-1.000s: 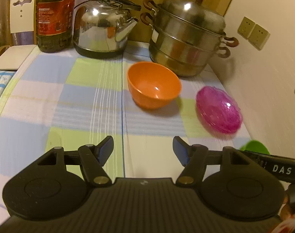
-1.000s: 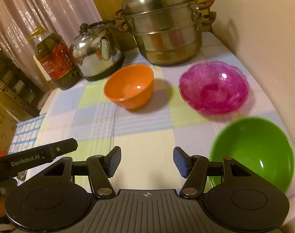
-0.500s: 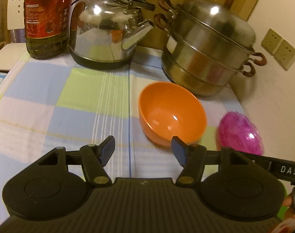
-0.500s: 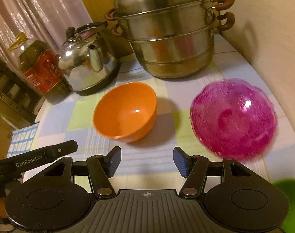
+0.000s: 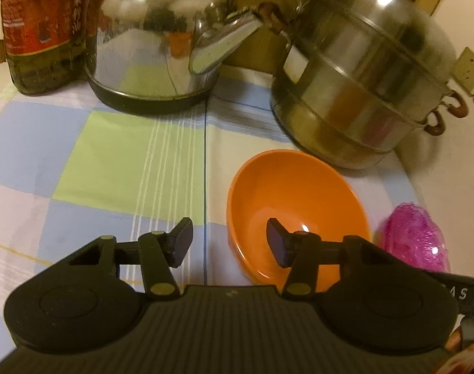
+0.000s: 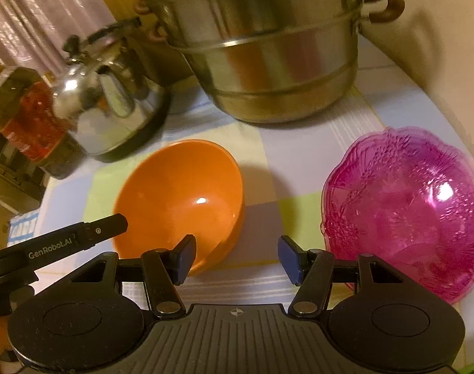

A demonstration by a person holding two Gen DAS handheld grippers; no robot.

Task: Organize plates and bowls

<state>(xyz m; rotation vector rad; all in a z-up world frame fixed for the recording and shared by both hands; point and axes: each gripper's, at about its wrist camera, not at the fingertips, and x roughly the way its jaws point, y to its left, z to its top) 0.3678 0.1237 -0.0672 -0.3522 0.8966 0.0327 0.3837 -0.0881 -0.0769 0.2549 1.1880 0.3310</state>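
Surface: a checked tablecloth (image 5: 118, 155) in pale blue, green and white squares, with thin white stripes and one dark seam line; it covers the whole working area and lies flat.
Room: a pale wall (image 5: 455, 171) runs along the right edge of the table, bearing wall sockets (image 5: 469, 65); wood panelling stands behind the pots; a pinkish curtain (image 6: 34, 15) hangs at the far left in the right wrist view; lighting is dim and warm.
Back row: oil bottle (image 5: 40, 28) with red label at far left; steel kettle (image 5: 156, 40) just beside it, spout toward the steamer; stacked steel steamer pot (image 5: 361, 78) with brown handles near the wall.
Orange bowl (image 5: 296, 215): upright on the cloth, in front of the steamer pot, apart from it.
Pink bowl (image 6: 405, 208): translucent, patterned, upright; to the right of the orange bowl, near the wall, not touching it.
Left gripper (image 5: 229, 241): jaws have just been closing; the orange bowl's near-left rim stands between them, right finger over the bowl's inside, left finger outside; pads are not yet pressing.
Right gripper (image 6: 236, 257): jaws apart and empty; it hangs over the cloth between the two bowls.
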